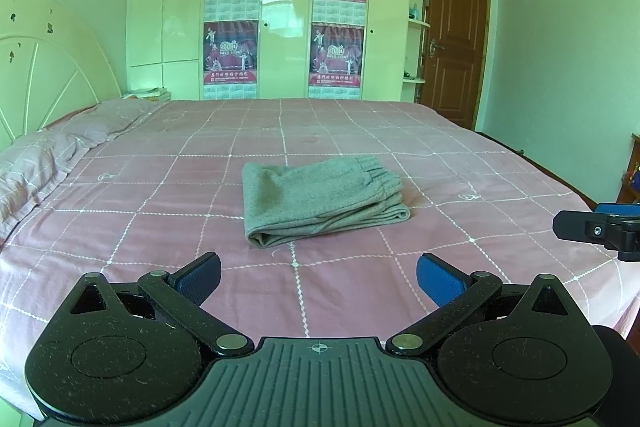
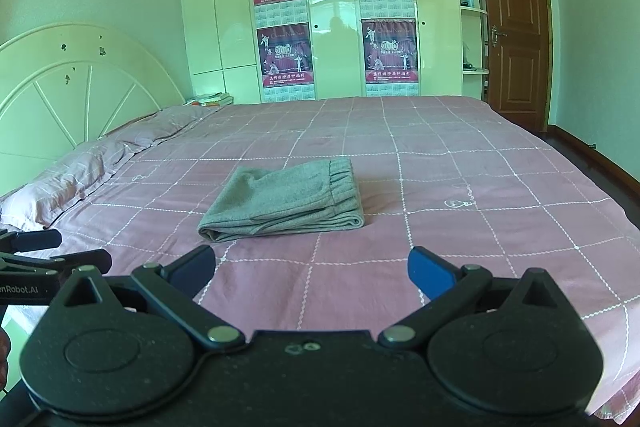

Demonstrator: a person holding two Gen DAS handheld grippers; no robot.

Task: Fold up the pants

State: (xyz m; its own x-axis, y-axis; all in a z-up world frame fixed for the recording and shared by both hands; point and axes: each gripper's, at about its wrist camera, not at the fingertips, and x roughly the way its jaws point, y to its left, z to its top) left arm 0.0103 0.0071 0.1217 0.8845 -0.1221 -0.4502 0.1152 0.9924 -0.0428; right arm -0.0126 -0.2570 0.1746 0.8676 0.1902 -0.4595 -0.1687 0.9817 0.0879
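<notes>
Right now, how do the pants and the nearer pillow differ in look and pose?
The pants are grey and plain; the pillow is pink with white lines, matching the sheet. The pants are folded into a flat stack mid-bed; the pillow lies rumpled by the headboard. Both rest on the bed, touched by neither claw.

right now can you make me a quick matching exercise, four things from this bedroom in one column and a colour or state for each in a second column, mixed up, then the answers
Things:
1. pants
2. bed sheet
3. door
4. left gripper

Colour or state:
A. brown wood, shut
B. grey, folded into a compact stack
C. jaws wide open, holding nothing
D. pink with a white grid pattern

Right pairs: 1-B, 2-D, 3-A, 4-C
</notes>
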